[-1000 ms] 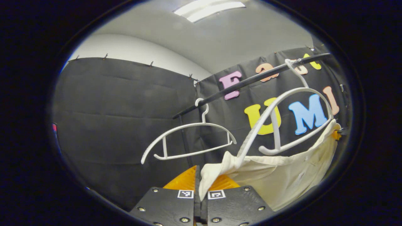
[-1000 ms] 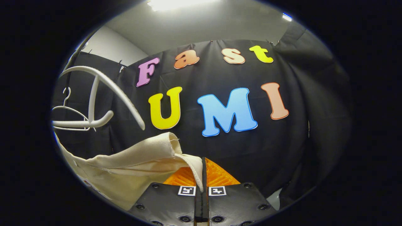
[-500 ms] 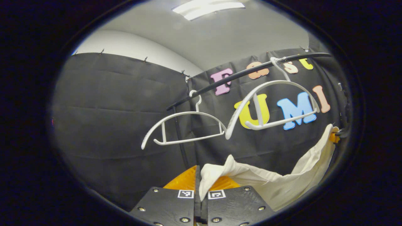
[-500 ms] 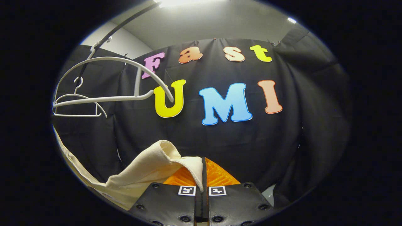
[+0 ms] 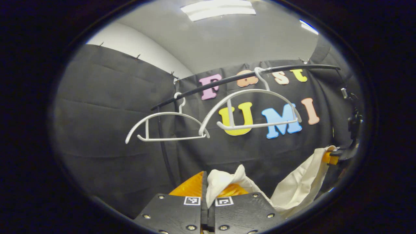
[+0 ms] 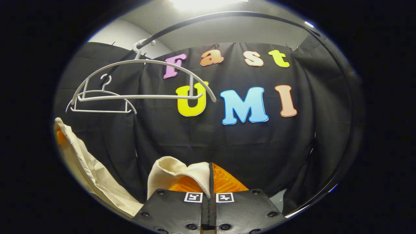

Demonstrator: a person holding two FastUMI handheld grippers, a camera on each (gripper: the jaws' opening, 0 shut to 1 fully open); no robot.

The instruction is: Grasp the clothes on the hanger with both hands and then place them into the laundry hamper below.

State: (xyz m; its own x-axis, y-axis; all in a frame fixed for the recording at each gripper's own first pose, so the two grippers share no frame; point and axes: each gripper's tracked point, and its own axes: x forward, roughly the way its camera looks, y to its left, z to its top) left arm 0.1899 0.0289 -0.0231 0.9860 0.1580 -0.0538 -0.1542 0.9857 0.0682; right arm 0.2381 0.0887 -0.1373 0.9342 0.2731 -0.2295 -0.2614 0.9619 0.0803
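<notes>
In the left gripper view, my left gripper (image 5: 208, 195) is clamped on a corner of the cream garment (image 5: 292, 190), which sags to the right toward my right gripper (image 5: 338, 156) at the far right edge. Above, two bare white hangers (image 5: 250, 109) hang from the dark rail (image 5: 247, 76), so the garment is off and held between my hands.

In the right gripper view, my right gripper (image 6: 209, 191) is pinched on a folded edge of the garment (image 6: 172, 172); the rest droops off to the left. To do this well, I judge I should lower both hands together, keep the cloth slack, and release only over the hamper. The hamper lies below both views, and the garment's lower part is cut off.
</notes>
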